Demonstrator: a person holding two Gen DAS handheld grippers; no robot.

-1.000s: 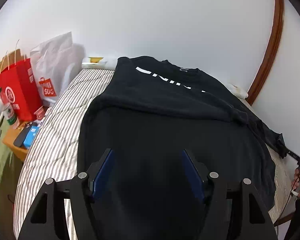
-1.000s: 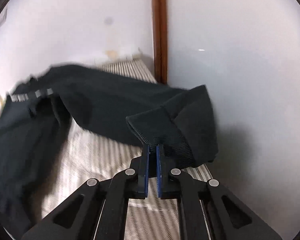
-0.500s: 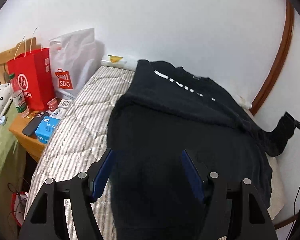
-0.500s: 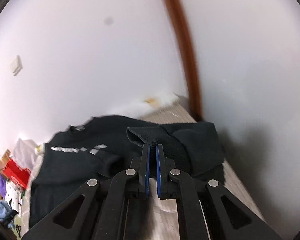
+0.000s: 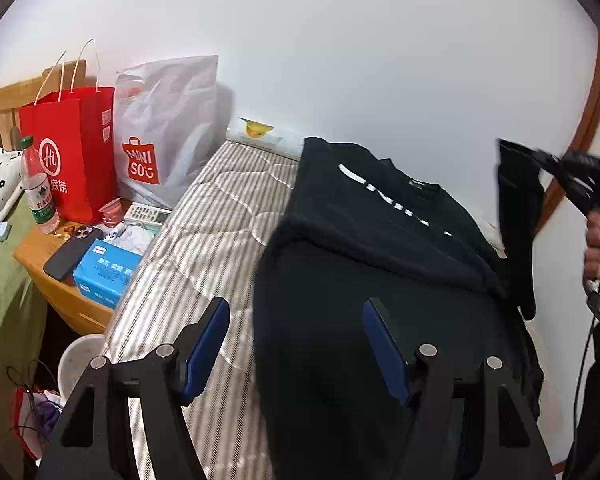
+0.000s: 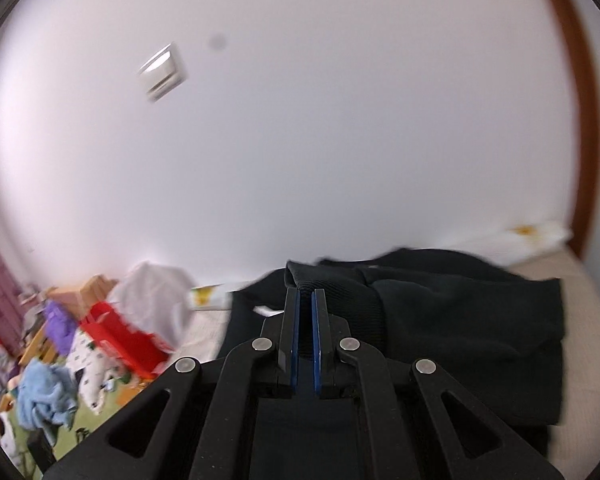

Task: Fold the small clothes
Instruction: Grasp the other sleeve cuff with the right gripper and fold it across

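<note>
A black sweatshirt (image 5: 380, 280) with white lettering lies on the striped bed (image 5: 204, 248), its left sleeve folded across the chest. My left gripper (image 5: 296, 344) is open and empty, hovering over the sweatshirt's lower left edge. My right gripper (image 6: 305, 300) is shut on the ribbed cuff of the right sleeve (image 6: 300, 278) and holds it lifted above the garment (image 6: 460, 320). In the left wrist view the raised sleeve (image 5: 518, 232) hangs from the right gripper (image 5: 556, 168) at the far right.
A red paper bag (image 5: 72, 148) and a white Miniso bag (image 5: 160, 132) stand at the bed's left. A wooden nightstand (image 5: 56, 280) holds a phone, blue box and water bottle (image 5: 38, 188). White wall behind; brown door frame (image 5: 580, 128) at right.
My right gripper has lifted the sleeve cuff up off the bed and swung it left, over the sweatshirt. My left gripper has shifted left, staying open.
</note>
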